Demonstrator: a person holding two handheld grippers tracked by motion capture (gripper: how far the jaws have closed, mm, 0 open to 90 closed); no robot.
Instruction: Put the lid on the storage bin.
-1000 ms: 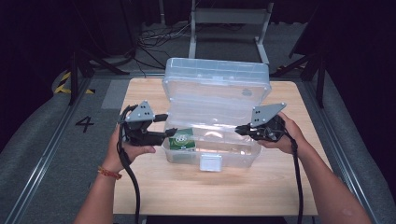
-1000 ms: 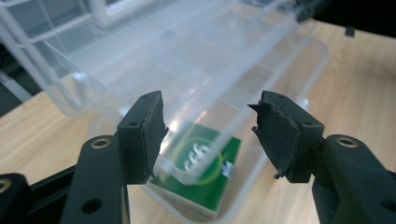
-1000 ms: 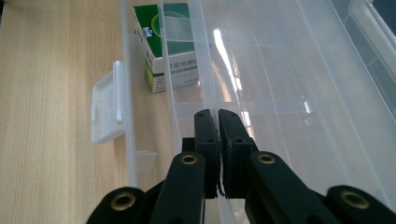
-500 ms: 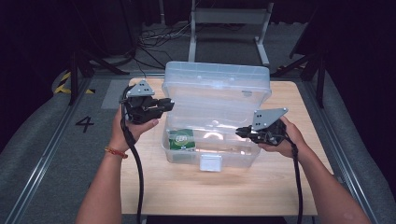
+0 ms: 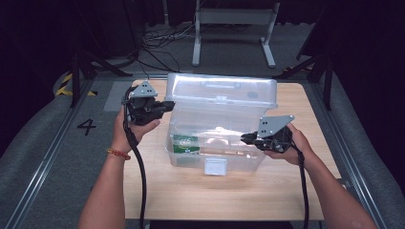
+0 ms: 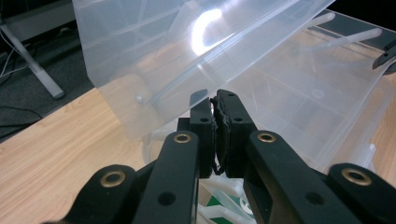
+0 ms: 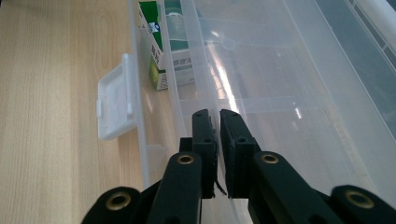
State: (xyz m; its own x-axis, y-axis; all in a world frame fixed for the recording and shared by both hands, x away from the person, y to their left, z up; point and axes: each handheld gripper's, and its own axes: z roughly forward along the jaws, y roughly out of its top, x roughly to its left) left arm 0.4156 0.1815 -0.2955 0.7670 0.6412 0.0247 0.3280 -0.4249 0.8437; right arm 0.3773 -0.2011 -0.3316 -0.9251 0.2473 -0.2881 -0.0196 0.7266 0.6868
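A clear plastic storage box [image 5: 217,143] sits in the middle of a light wooden desk [image 5: 305,191], its hinged clear lid [image 5: 222,98] raised and leaning back toward the far edge. Inside, at the box's left front corner, lies a small green-and-white carton [image 5: 185,142]; in the right gripper view it [image 7: 156,44] rests against the near wall, just beyond the white latch [image 7: 114,105] that hangs on the box's front. The left tool [image 5: 165,105] is held up at the lid's left edge; in its own view the two black jaws are pressed together, with the slanted lid [image 6: 187,56] just past their tips — nothing visibly clamped between them. The right tool [image 5: 246,138] is at the box's right side, near the rim. In its own view the jaws stand nearly closed, a thin slit between them, pointing along the box's front wall [image 7: 184,93] — whether they pinch that wall cannot be told. A black cable trails from each tool toward the near desk edge.
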